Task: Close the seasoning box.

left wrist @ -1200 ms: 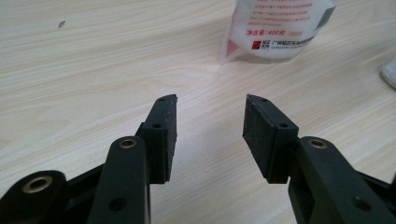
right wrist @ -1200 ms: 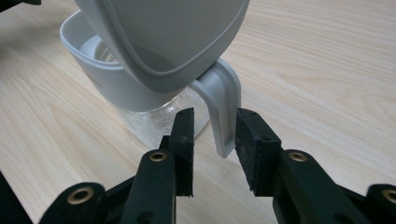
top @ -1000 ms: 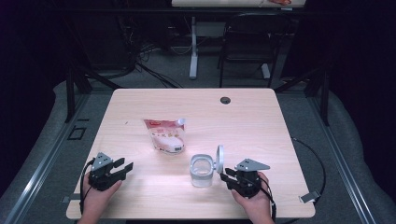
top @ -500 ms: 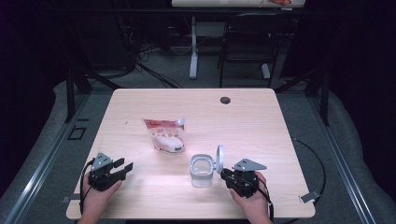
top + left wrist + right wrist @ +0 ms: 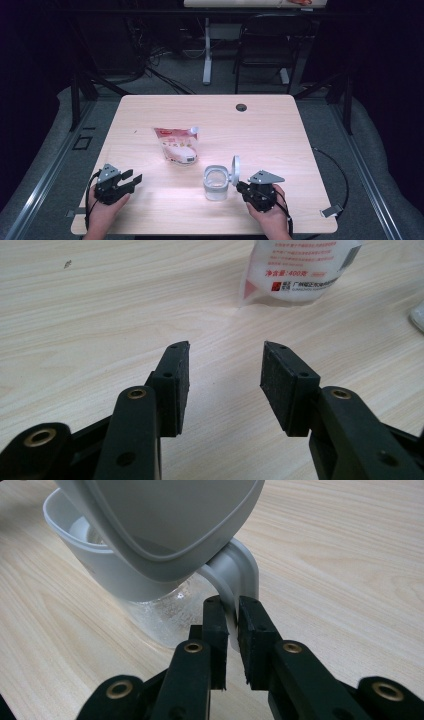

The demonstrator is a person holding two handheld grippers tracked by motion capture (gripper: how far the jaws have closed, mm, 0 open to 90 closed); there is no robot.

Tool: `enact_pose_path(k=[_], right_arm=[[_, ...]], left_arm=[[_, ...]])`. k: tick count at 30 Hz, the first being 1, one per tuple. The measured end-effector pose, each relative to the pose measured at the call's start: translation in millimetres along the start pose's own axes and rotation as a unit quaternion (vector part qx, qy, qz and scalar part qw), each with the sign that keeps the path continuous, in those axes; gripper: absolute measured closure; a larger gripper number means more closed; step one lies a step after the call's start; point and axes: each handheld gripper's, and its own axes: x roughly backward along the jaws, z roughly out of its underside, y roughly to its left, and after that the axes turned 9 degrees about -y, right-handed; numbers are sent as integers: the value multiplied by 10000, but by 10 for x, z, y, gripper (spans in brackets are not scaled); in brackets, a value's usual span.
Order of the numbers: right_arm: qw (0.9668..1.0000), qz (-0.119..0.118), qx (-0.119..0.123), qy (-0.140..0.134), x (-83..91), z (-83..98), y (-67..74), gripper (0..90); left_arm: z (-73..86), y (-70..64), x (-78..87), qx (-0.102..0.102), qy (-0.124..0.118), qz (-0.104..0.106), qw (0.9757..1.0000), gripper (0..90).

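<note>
Near the front edge of the light wooden table (image 5: 280,125), the clear glass jar with a white hinged lid (image 5: 216,182) stands open. The right gripper (image 5: 231,617), jaws just closing, clamps the jar's white handle (image 5: 239,575). The left gripper (image 5: 225,372) rests with jaws apart near the front-left corner.

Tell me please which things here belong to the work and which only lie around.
In the work:
- clear jar with its open lid
- its handle, clamped by the right gripper
- white pouch

Lying around:
- chair
</note>
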Motion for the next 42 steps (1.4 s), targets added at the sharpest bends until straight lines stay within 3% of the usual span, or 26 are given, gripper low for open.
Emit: enact_pose_path(k=[7,26,32,42], right_arm=[[10000,88,9,5,17,-3,-22,825],[9985,147,-487,-196,4,-31,-266,799],[9980,211,-538,-258,-46,-61,-327,791],[9976,74,-585,-373,-119,-98,-397,773]], left_arm=[[2,-2,-3,5,-3,10,10000,549],[5,-6,-16,3,47,17,10000,549],[7,-6,-21,4,42,3,10000,549],[7,-5,-24,3,40,-7,10000,549]])
